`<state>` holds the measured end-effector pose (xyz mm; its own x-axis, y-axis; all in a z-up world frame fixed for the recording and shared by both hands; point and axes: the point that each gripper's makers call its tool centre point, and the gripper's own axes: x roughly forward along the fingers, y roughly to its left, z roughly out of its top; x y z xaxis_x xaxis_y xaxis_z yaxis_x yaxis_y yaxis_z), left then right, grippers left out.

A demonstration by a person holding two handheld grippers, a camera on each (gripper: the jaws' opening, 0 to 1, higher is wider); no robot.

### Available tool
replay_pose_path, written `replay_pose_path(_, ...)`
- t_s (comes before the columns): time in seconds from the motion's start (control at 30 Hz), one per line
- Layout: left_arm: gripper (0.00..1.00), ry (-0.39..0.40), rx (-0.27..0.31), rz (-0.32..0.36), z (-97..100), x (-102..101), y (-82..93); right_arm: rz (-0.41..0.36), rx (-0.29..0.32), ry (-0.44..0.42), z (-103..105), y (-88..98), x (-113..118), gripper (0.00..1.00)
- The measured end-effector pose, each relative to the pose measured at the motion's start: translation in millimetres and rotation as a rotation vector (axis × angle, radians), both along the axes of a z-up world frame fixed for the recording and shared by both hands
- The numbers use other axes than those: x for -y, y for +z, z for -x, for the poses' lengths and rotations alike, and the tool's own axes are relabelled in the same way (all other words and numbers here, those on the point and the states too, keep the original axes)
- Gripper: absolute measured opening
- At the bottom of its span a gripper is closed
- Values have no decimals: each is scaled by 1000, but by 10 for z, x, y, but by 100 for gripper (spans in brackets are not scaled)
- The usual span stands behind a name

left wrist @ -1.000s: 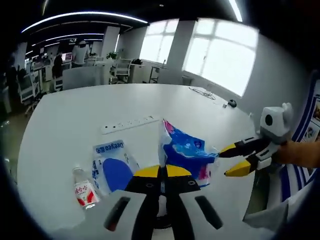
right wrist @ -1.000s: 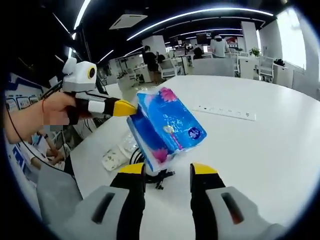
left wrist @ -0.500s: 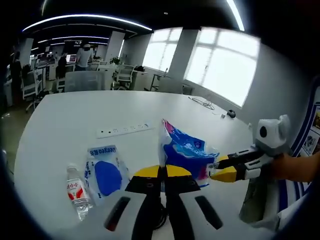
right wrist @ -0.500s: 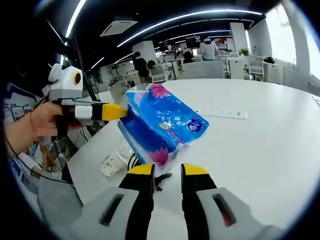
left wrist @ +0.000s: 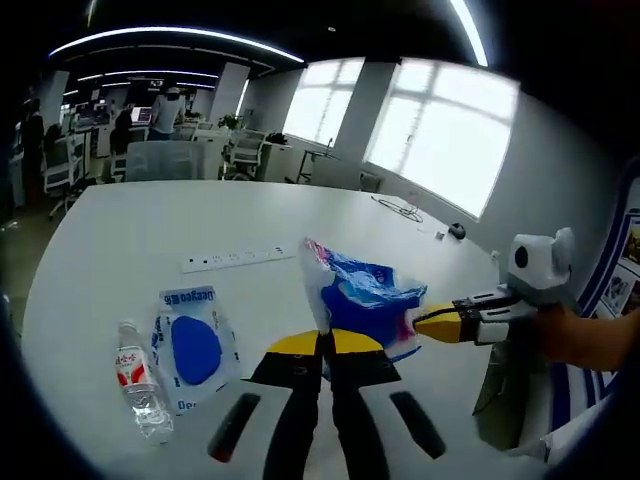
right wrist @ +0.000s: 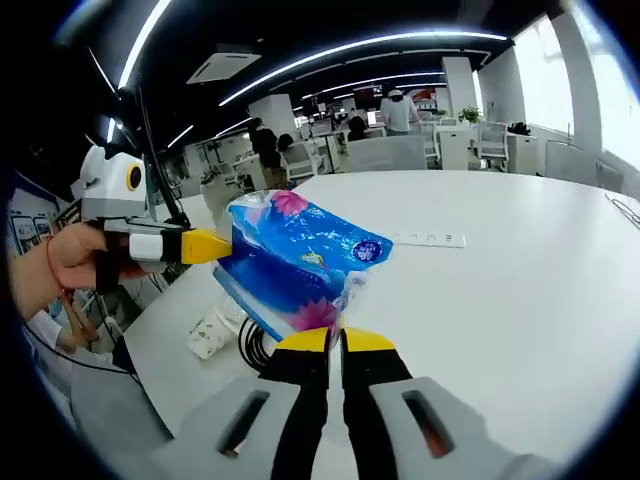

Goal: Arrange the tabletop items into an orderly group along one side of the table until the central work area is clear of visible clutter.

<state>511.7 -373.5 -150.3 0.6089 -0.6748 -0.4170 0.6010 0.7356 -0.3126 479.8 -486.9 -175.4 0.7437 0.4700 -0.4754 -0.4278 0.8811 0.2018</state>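
Note:
A blue tissue pack [left wrist: 358, 302] hangs above the white table [left wrist: 150, 225], held by both grippers. My left gripper [left wrist: 322, 341] is shut on the pack's near edge, at the bottom of the left gripper view. From the right comes my right gripper [left wrist: 428, 322], shut on the pack's other end. In the right gripper view the tissue pack [right wrist: 295, 262] sits just above my right gripper [right wrist: 335, 338], whose yellow tips pinch its wrapper. My left gripper [right wrist: 228, 244] grips its left corner.
A water bottle [left wrist: 135, 382] and a blue-and-white pouch [left wrist: 194, 345] lie at the table's near left. A white power strip [left wrist: 238, 259] lies farther out. A black cable coil [right wrist: 256, 346] and a small packet [right wrist: 214, 334] lie under the pack. Office desks and people are behind.
My right gripper's jaws have closed from open onto the tissue pack's end. The left gripper stayed shut on the pack.

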Motion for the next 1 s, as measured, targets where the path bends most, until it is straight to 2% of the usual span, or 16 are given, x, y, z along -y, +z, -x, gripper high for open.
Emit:
replay_pose_path(0.5,0,-52,-5,-18,215,409,-40,1,20,-63,131,107,428,0)
replay_pose_path(1.0,0,-86,-24,-26,314,797,-80,3,37,-102,203,179,790,0)
